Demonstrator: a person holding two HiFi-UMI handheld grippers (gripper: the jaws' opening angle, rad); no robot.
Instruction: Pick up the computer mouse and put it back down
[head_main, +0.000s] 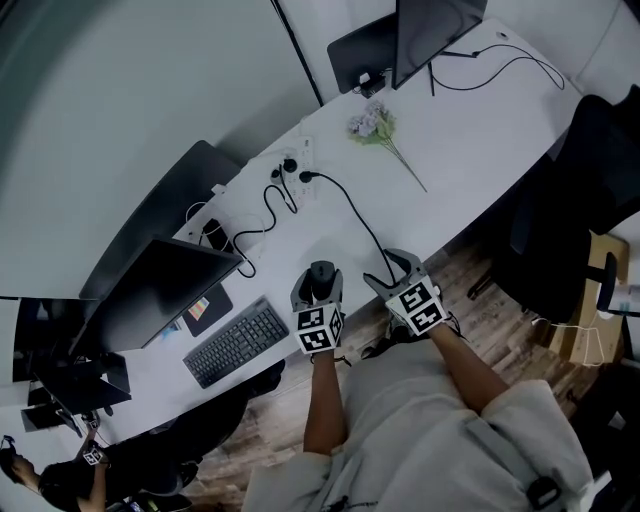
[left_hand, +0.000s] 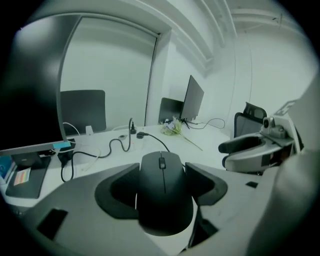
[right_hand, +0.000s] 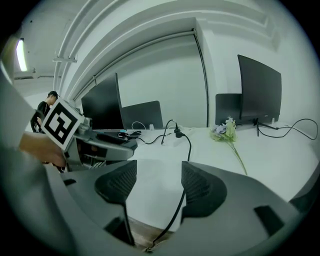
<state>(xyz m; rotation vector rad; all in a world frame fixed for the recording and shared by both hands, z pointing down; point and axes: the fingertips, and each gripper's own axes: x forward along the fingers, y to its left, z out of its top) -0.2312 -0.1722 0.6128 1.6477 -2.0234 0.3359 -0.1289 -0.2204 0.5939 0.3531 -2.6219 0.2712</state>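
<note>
The black computer mouse (head_main: 322, 279) (left_hand: 165, 192) sits between the jaws of my left gripper (head_main: 319, 288) (left_hand: 162, 191), which is shut on its sides and holds it above the near edge of the white desk (head_main: 470, 140). To its right, my right gripper (head_main: 397, 272) (right_hand: 159, 185) stands open over the desk edge. Nothing is gripped there, though a black cable (right_hand: 187, 150) runs between its pads (right_hand: 201, 187) and drops off the desk edge. The left gripper's marker cube (right_hand: 61, 123) shows at the left of the right gripper view.
A black keyboard (head_main: 236, 343) and a dark monitor (head_main: 160, 290) lie left of the grippers. A power strip (head_main: 297, 160) with plugged cables sits farther back, with a flower sprig (head_main: 375, 128) and a second monitor (head_main: 430, 30) beyond. A black chair (head_main: 570, 210) stands at the right.
</note>
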